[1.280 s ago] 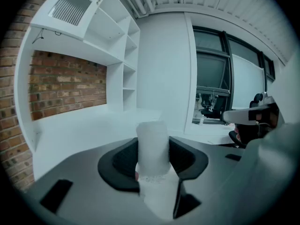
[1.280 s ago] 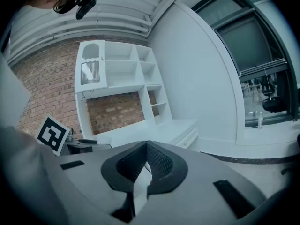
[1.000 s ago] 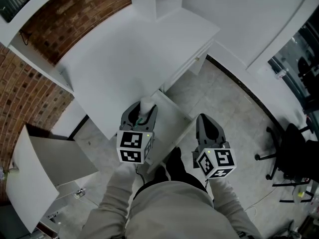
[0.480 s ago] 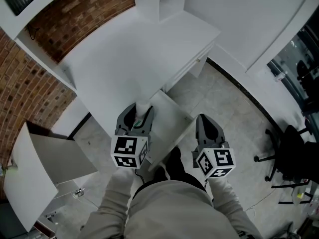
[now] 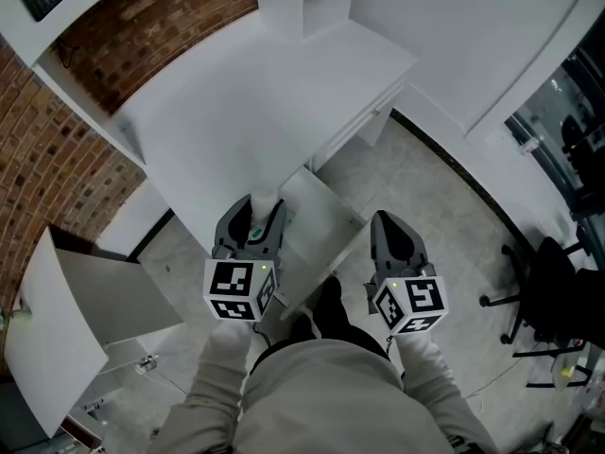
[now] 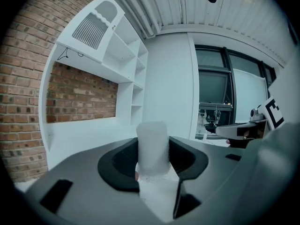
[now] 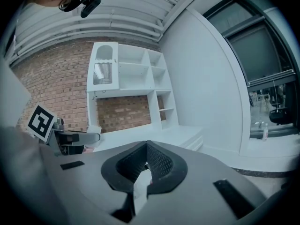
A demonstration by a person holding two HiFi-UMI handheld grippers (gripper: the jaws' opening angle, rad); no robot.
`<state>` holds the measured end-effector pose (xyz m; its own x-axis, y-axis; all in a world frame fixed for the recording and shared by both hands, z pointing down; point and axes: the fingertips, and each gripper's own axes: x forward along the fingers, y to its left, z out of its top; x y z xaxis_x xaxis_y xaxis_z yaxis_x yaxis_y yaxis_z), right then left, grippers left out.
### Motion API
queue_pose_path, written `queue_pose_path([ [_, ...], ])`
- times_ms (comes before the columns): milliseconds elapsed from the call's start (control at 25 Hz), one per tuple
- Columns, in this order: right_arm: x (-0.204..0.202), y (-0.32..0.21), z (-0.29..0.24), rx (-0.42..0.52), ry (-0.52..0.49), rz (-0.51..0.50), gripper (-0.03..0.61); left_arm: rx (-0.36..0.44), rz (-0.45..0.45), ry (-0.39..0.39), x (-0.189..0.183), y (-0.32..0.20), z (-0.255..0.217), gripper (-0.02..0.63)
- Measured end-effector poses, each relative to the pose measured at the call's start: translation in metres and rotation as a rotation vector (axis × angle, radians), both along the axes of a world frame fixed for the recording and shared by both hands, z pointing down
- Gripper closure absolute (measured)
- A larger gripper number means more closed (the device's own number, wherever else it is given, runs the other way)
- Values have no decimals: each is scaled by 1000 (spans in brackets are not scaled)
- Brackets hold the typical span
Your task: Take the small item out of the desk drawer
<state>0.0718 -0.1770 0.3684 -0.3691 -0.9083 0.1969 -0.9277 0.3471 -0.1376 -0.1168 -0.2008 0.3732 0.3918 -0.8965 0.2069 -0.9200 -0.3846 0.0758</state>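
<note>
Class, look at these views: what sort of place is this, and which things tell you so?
Probably an office or study: a white desk, white shelves on a brick wall, and a black office chair.

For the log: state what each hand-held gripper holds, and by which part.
Left hand-held gripper: a small white cylinder, clamped by its sides, one end sticking out past the jaws. Right hand-held gripper: shut, holding nothing.
</note>
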Motion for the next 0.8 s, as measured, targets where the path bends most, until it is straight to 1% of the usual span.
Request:
queue_pose_path([
  [800, 3, 6, -3, 13, 16, -5, 552, 17, 2, 0, 3, 5, -5, 419],
])
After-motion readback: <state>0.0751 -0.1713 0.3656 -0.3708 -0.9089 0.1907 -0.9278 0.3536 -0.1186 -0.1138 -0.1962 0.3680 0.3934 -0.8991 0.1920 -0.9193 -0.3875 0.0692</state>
